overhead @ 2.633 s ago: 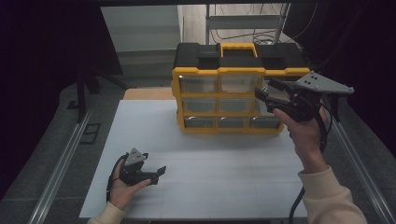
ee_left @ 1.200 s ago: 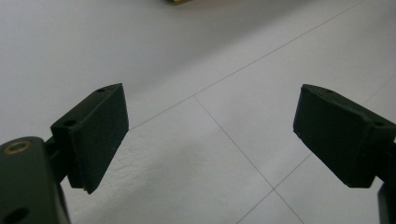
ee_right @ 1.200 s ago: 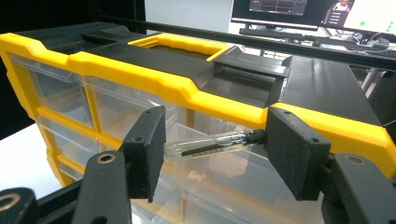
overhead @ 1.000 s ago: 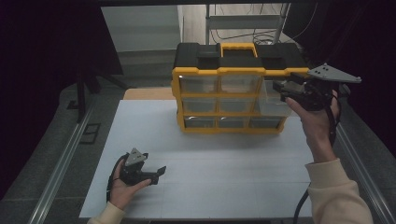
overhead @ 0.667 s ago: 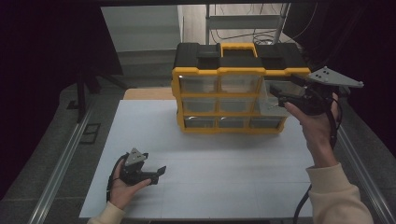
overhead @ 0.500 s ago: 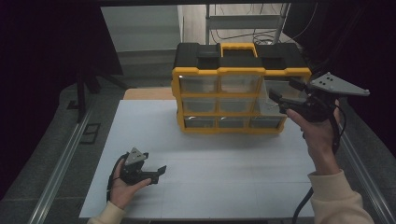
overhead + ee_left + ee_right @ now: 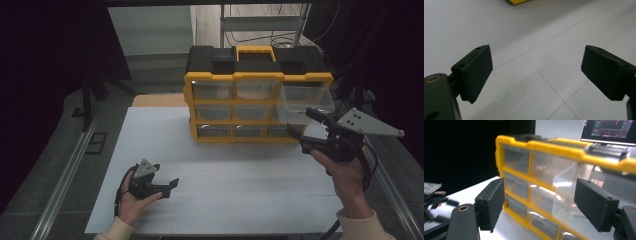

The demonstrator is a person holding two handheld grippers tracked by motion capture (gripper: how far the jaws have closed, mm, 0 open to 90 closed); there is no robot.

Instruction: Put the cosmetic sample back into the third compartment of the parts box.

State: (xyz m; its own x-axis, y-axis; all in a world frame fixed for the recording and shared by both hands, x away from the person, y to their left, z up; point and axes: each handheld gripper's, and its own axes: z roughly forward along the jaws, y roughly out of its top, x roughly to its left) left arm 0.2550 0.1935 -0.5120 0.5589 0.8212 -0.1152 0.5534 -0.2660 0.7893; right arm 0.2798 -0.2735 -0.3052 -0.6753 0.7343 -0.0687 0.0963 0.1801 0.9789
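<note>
**Drawer pulled out at the cabinet's right end, both grippers free**

While the left hand (image 7: 131,200) rests near the front edge of the white table (image 7: 240,200), its left gripper (image 7: 167,184) lies low over the surface with jaws spread apart and nothing between them; the left gripper view has bare white board under the gap, crossed by thin seam lines. A wide stretch of open table runs from that hand to the right and back toward the cabinet.

Further right, the right hand (image 7: 345,175) holds the right gripper (image 7: 306,130) raised just in front of the cabinet's right end. Its jaws stand apart, holding nothing, and the grey three-cornered plate (image 7: 367,123) on top points off past the table's right edge.

Beyond it sits the yellow-and-black drawer cabinet (image 7: 257,80), on the far part of the table, with rows of clear drawers facing the person. The clear drawer (image 7: 305,100) at the upper right sticks out from the frame, just beyond the right gripper's tips; whether they touch I cannot tell. Metal rails (image 7: 65,175) flank the table's sides.
</note>
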